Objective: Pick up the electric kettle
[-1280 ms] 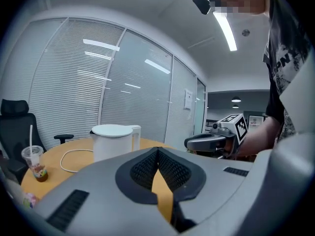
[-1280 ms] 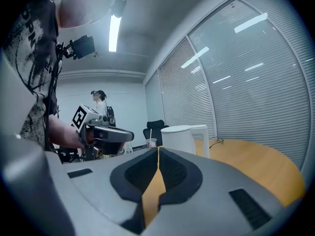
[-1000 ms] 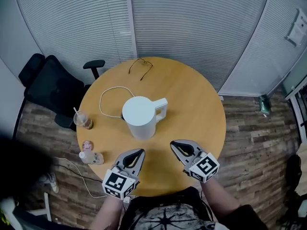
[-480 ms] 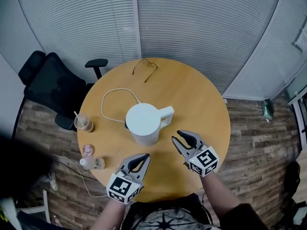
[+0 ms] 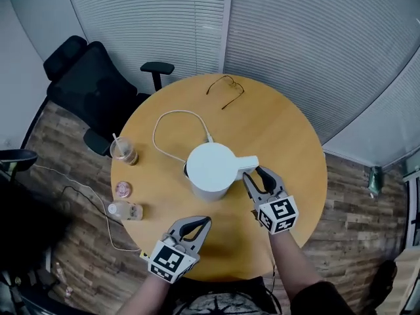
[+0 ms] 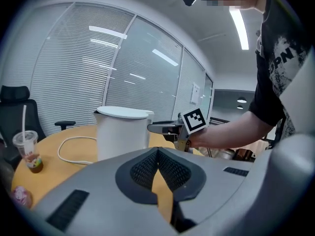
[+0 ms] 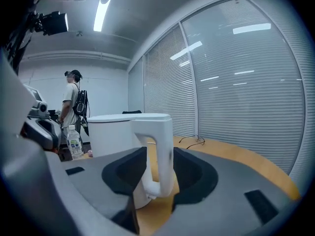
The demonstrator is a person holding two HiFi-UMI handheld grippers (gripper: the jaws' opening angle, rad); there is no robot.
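— Where's the kettle [image 5: 210, 169]?
— On the round table [image 5: 289, 136]. Its handle [image 7: 158, 156] sits between the opening jaws of my right claw [image 5: 254, 174], not pinched. My left claw [image 5: 203, 221] is pressed together, empty.

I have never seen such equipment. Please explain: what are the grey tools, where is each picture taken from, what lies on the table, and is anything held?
A person holds a two-jaw gripper in each hand. One picture comes from a camera on the person's head; the other two come from cameras on the grippers. On the round table are an electric kettle with its cord, a cup with a straw, a bottle and spectacles. The right gripper is opening its jaws around the kettle's handle, not gripping it. The left gripper is shut and empty.
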